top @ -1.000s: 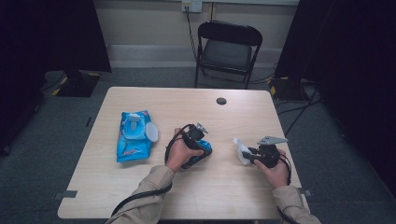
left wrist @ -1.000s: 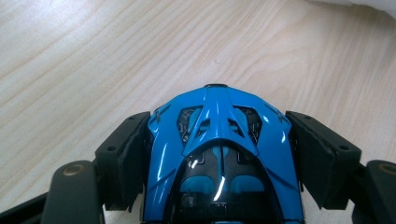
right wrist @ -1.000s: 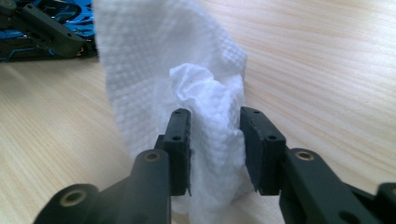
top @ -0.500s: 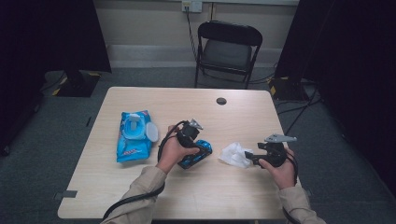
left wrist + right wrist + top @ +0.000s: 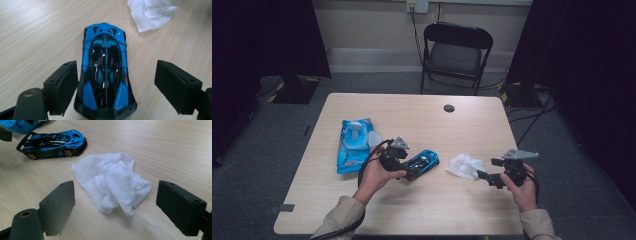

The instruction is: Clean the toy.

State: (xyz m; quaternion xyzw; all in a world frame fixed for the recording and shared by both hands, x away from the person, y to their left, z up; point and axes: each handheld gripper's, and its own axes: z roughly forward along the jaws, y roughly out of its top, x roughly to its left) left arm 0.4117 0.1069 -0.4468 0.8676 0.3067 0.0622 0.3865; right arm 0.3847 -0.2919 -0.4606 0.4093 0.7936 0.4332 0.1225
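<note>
Nearest the person's edge of the table (image 5: 422, 210), the left gripper (image 5: 408, 169) sits over the tail of a blue and black toy car (image 5: 422, 162), which stands on its wheels on the wood. In the left gripper view the car (image 5: 105, 75) lies between the two black jaws, whose pads have just been opening; one pad stands just beside the car's flank and the other well clear, so neither presses on it. To the car's right, near its nose, lies a crumpled white wipe (image 5: 466, 166). The right gripper (image 5: 486, 176) hovers just beyond the wipe on the side away from the car, its jaws also just opened wide; in the right gripper view the wipe (image 5: 112, 185) lies loose on the table between them, touched by neither. On the car's other side, a little farther back, lies a blue wipes pack (image 5: 353, 146) with a pale flip lid; its printing is too small to read. Farther from the car, near the table's back edge, sits a small dark round disc (image 5: 449, 108). Behind the table stands a black folding chair (image 5: 456, 55).
</note>
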